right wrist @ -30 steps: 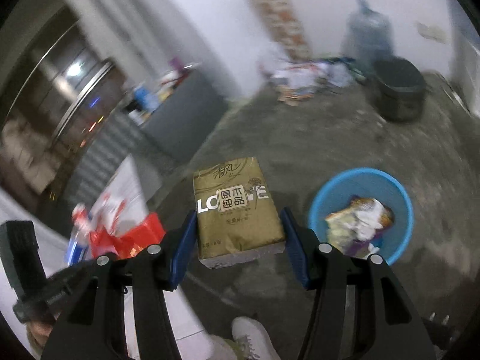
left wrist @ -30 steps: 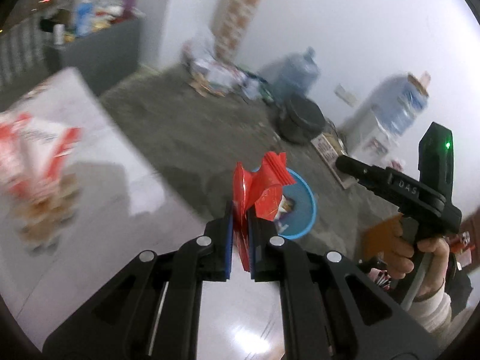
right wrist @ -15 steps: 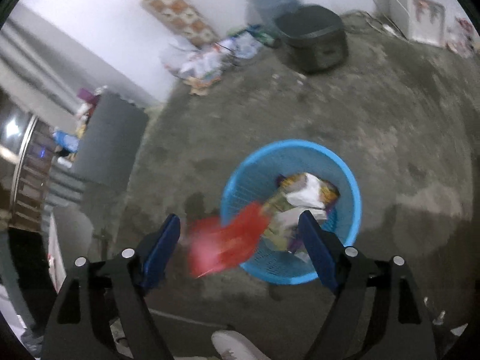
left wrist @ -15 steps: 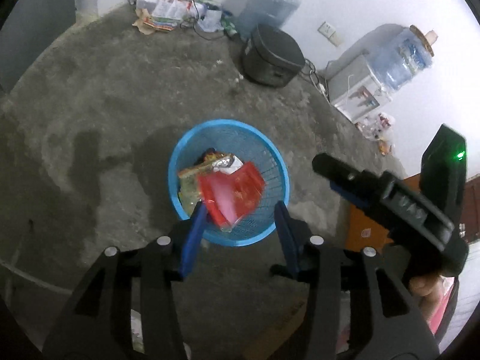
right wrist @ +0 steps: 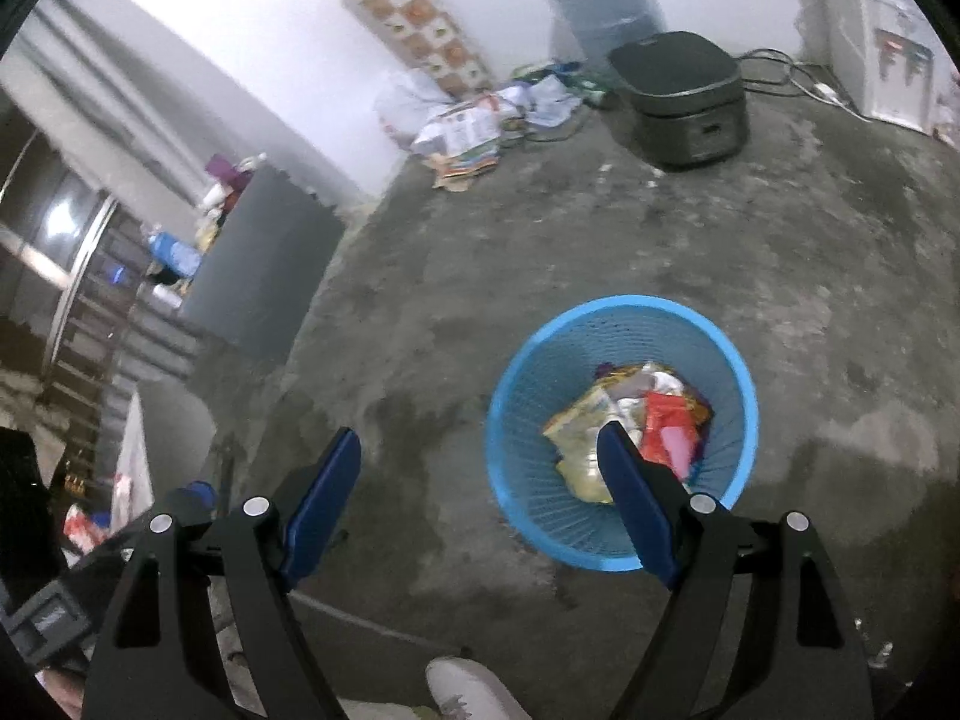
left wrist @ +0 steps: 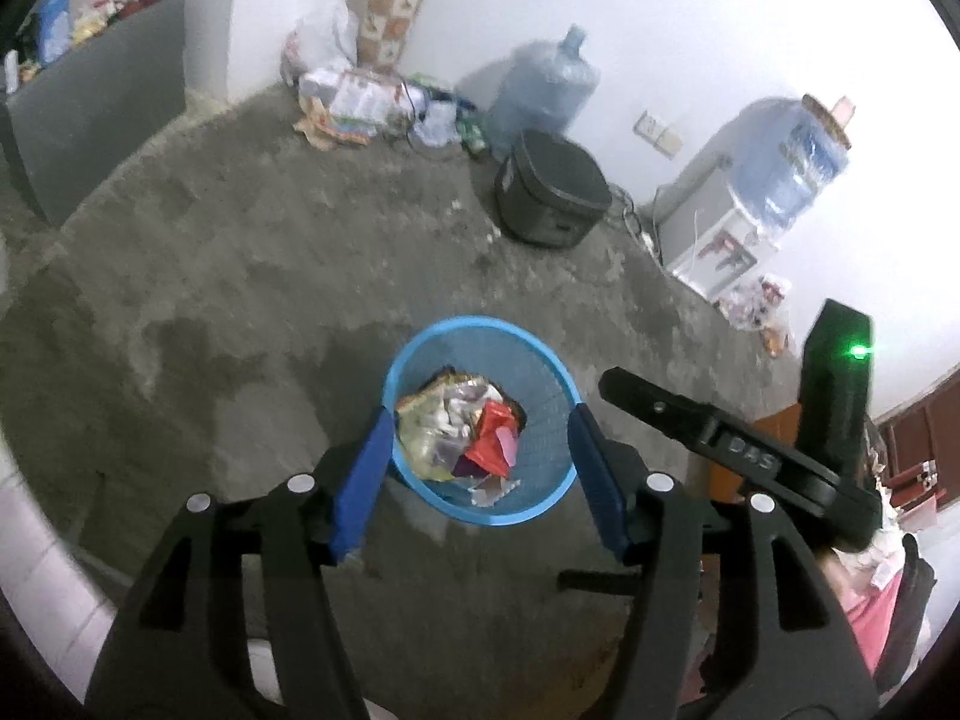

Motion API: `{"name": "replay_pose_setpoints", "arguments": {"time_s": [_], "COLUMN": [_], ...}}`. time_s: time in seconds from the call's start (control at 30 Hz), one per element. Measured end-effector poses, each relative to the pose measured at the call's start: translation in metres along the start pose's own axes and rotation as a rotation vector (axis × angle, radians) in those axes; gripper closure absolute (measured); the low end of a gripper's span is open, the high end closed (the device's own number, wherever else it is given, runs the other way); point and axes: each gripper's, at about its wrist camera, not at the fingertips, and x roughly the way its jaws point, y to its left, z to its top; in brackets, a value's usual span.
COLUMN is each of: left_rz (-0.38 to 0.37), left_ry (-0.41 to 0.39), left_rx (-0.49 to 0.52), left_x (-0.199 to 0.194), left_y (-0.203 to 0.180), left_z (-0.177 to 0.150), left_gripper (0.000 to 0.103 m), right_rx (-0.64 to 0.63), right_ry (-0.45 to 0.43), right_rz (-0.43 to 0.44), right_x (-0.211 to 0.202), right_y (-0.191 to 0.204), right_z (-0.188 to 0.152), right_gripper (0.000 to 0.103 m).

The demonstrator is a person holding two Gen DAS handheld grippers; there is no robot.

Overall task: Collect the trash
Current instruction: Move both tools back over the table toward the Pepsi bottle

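Note:
A blue mesh basket stands on the concrete floor, holding crumpled wrappers. A red wrapper lies on top, beside a yellowish pack. My left gripper hangs above the basket, its jaws opening with nothing between them. My right gripper is open and empty, its right finger over the basket's near left side. In the left wrist view the right gripper's black housing shows at the right, held by a person's hand.
A dark rice cooker, a water jug and a water dispenser line the far wall, beside a heap of bags and papers. A grey cabinet stands left. A white shoe is below.
The left gripper opened and let go of the red wrapper, which fell into the basket. The right gripper released the gold pack. Both grippers swung from the table to over the basket.

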Motion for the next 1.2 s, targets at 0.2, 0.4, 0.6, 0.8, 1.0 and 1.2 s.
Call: {"name": "replay_pose_setpoints", "arguments": {"time_s": [0.2, 0.4, 0.6, 0.8, 1.0, 1.2], "left_rz": [0.051, 0.201, 0.426, 0.586, 0.690, 0.729], "left_ry": [-0.147, -0.271, -0.435, -0.609, -0.674, -0.592], "left_rx": [-0.027, -0.107, -0.263, -0.443, -0.593, -0.698], "left_x": [-0.101, -0.214, -0.330, -0.417, -0.457, -0.452], "left_y": [0.034, 0.101, 0.173, 0.235, 0.295, 0.361], "left_z": [-0.032, -0.090, -0.161, -0.215, -0.246, -0.250], "left_gripper": [0.042, 0.041, 0.041, 0.041, 0.050, 0.060], "right_rx": [-0.139, -0.311, -0.469, -0.634, -0.802, -0.697], "right_ry": [-0.015, 0.017, 0.092, 0.200, 0.363, 0.511], "right_rz": [0.082, 0.187, 0.343, 0.515, 0.626, 0.557], "right_x": [-0.016, -0.026, -0.037, -0.045, -0.035, 0.017], "right_y": [0.046, 0.110, 0.195, 0.306, 0.429, 0.519], "right_z": [-0.010, -0.035, -0.070, -0.123, -0.208, -0.258], "right_gripper": [0.024, 0.024, 0.024, 0.024, 0.024, 0.024]}}
